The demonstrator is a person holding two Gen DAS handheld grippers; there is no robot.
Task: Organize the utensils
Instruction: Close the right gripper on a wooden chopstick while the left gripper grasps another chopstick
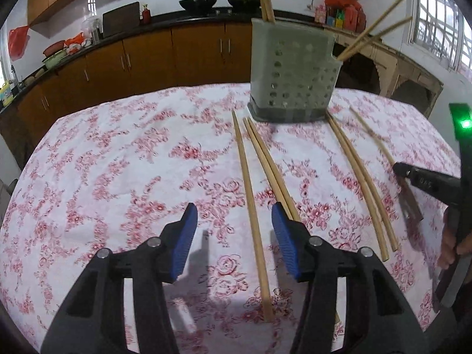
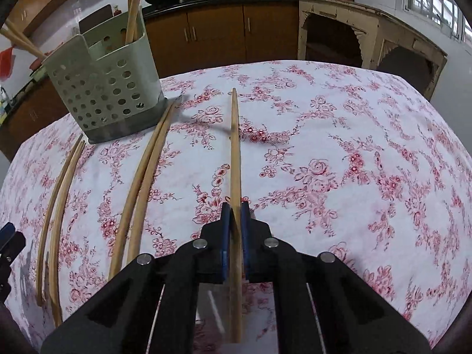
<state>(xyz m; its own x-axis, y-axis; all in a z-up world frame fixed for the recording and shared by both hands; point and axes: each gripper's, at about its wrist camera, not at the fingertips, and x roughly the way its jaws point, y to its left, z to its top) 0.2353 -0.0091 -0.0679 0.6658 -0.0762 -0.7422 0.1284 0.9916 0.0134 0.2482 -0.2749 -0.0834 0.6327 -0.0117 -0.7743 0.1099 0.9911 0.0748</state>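
Note:
A grey perforated utensil holder (image 1: 292, 70) (image 2: 106, 88) stands on the floral tablecloth with several chopsticks upright in it. Wooden chopsticks lie on the cloth before it: a single one (image 1: 250, 203), a pair (image 1: 268, 168) and another pair (image 1: 362, 185) (image 2: 144, 183). My left gripper (image 1: 234, 218) is open, just above the cloth, with the single chopstick lying between its blue pads. My right gripper (image 2: 235, 215) is shut on one chopstick (image 2: 235, 153), which points forward over the cloth; it shows at the right edge of the left wrist view (image 1: 407, 174).
The table (image 2: 354, 147) is covered in a white cloth with red flowers. Behind it run brown kitchen cabinets (image 1: 147, 56) with woks on the counter (image 1: 197, 1), and an old pale cabinet (image 2: 368, 38) at the back right. A further chopstick pair (image 2: 56, 206) lies far left.

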